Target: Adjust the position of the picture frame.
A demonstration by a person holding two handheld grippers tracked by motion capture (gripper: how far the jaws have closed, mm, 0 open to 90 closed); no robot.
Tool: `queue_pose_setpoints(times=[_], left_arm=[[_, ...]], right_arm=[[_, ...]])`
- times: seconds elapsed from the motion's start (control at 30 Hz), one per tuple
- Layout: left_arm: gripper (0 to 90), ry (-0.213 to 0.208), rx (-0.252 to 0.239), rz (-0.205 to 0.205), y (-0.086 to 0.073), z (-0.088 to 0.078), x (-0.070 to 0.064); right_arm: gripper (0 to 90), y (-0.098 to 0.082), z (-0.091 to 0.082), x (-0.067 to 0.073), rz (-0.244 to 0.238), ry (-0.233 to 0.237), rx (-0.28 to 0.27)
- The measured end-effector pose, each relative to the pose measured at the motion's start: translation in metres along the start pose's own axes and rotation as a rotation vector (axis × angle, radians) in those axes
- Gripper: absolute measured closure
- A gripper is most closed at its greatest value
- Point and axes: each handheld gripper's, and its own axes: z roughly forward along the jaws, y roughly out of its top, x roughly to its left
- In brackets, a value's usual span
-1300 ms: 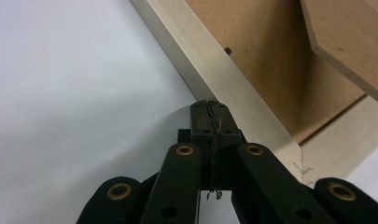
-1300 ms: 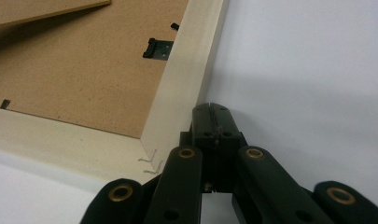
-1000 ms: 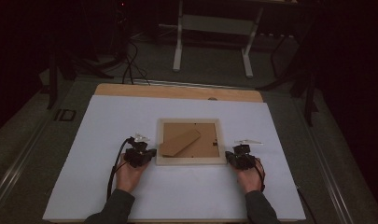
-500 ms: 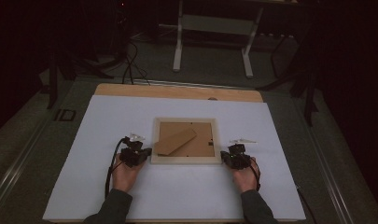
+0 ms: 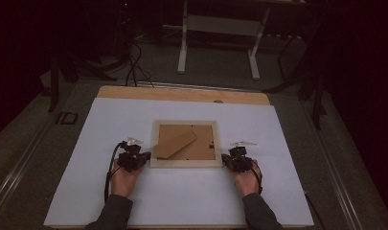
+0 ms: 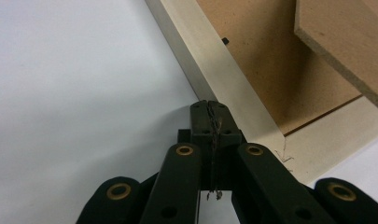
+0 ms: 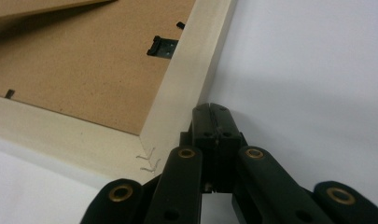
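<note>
A pale wooden picture frame point(image 5: 186, 164) lies face down on the white sheet, its brown backing board point(image 5: 203, 143) up and its stand flap point(image 5: 175, 144) lying across it. My left gripper point(image 5: 142, 160) is shut with nothing in it, its tip against the frame's left outer edge point(image 6: 196, 70) near the front corner. My right gripper point(image 5: 227, 160) is shut and empty too, touching the right outer edge point(image 7: 186, 88) by the front right corner. In the left gripper view the closed tip point(image 6: 209, 108) meets the wood. In the right gripper view the closed tip point(image 7: 213, 114) does the same beside a small black turn clip point(image 7: 161, 46).
The white sheet point(image 5: 110, 124) covers a wooden tabletop point(image 5: 134, 92) whose far edge shows. A metal stand point(image 5: 218, 43) and cables point(image 5: 131, 67) stand on the dark floor beyond. White sheet runs all around the frame.
Both hands and the frame between them have slid to the left across the sheet. The grippers keep their places at the frame's two sides.
</note>
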Motion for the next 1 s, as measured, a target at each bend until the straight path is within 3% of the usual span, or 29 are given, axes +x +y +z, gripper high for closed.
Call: queue_pose_setpoints(times=[0.2, 0.3, 0.57, 1.0], left_arm=[[90.0, -0.001, -0.004, 0.004, 0.0, 0.001, 0.001], [90.0, -0.01, 0.005, 0.025, 0.002, 0.001, 0.002], [90.0, -0.017, -0.003, 0.015, 0.002, 0.002, 0.004], [84.1, -0.006, -0.019, 0.004, 0.002, -0.004, 0.006]], right_arm=[[90.0, -0.002, -0.001, 0.0, 0.005, 0.013, -0.009], [90.0, -0.002, -0.002, 0.001, 0.009, 0.014, -0.003], [90.0, -0.005, -0.004, 0.0, 0.009, 0.027, -0.005], [87.3, -0.009, -0.011, -0.003, -0.034, 0.055, -0.047]])
